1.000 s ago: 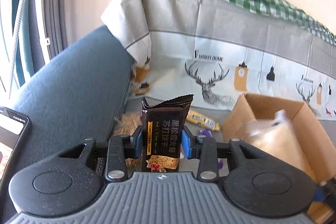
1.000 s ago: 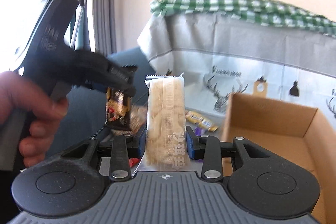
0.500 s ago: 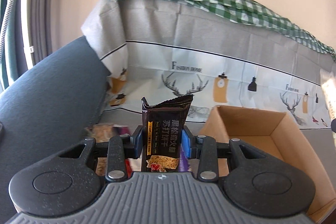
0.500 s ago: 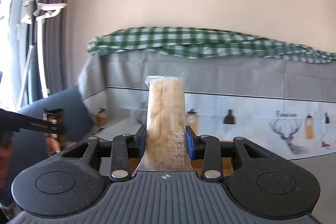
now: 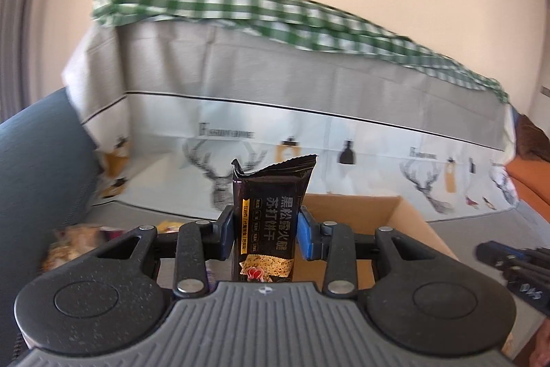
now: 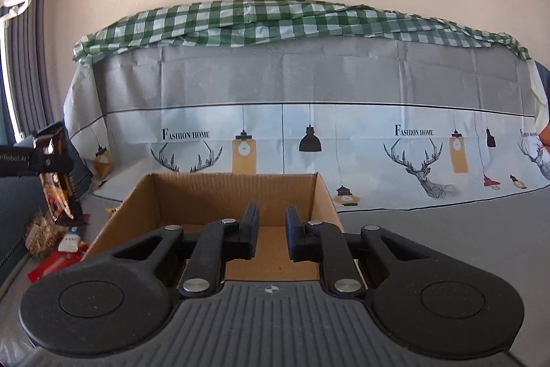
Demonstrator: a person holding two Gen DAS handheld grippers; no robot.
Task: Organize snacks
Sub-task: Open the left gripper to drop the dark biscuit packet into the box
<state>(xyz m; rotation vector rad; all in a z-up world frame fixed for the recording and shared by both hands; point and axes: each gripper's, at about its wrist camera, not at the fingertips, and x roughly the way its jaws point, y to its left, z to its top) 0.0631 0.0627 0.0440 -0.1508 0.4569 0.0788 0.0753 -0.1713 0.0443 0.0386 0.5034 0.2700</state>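
Left wrist: view motion-blurred, snack pile (image 5: 79, 239) at left indistinct. Left gripper (image 5: 266, 238) pinches dark cracker packet (image 5: 268, 219) upright, gold strip, torn top. Cardboard box (image 5: 405, 222) behind; right gripper (image 5: 508, 263) cut off at edge.

Right wrist: right gripper (image 6: 271, 234) fingers nearly together, empty, over cardboard box (image 6: 147, 205). Deer-print cover (image 6: 309, 140), grey seat.

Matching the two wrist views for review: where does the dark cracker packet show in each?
Left wrist: dark cracker packet stands upright at centre, clamped in the left tool.
Right wrist: same packet at far left edge, beside the box.
Shared landmark: cardboard box.
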